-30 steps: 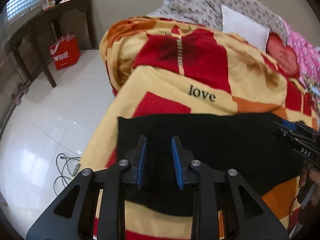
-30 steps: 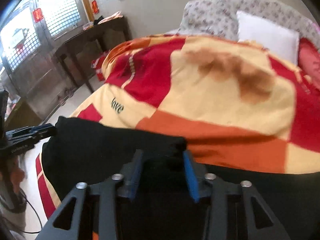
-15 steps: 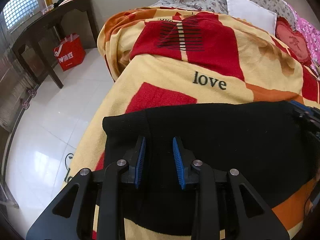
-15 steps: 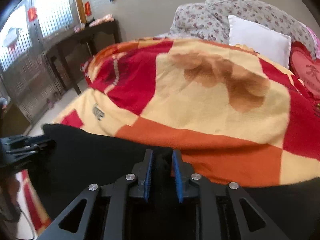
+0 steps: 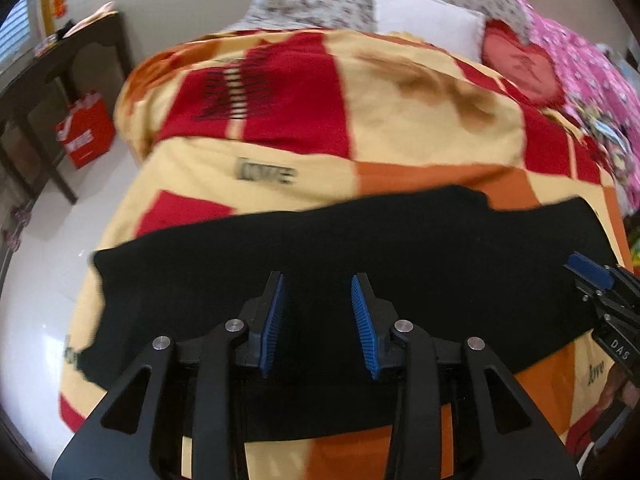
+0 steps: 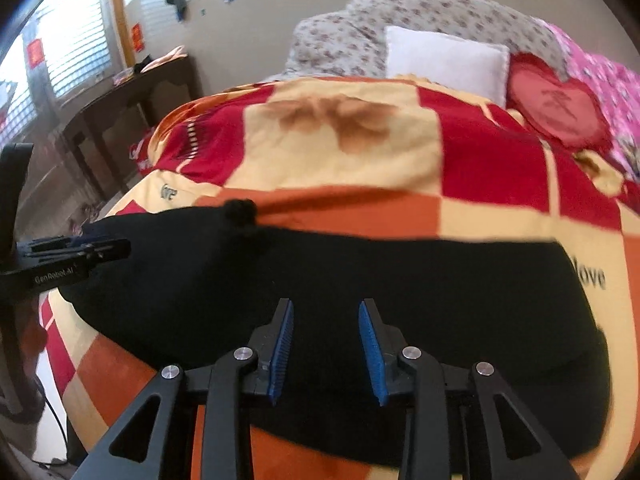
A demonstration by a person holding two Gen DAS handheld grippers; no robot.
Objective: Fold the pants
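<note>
Black knit pants (image 5: 400, 248): soft folded slab on fleecy checked blanket (image 5: 420, 128). Left gripper (image 5: 318, 320), right gripper (image 6: 326, 346): jaws just widened, holding nothing.

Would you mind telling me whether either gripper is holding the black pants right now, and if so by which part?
Nothing is held. The left gripper and right gripper have just been opening, with gaps between their pads; the black pants lie flat on the blanket.

Pants (image 5: 360, 248): spread across the near end of the blanket (image 5: 420, 120), reaching its left edge.
Pillow (image 5: 424, 20): at the bed's far end, behind the blanket.
Heart cushion (image 5: 520, 64): just right of the pillow.
Side table (image 5: 60, 52): far left, on the floor.
Bag (image 5: 86, 132): under the side table.
</note>
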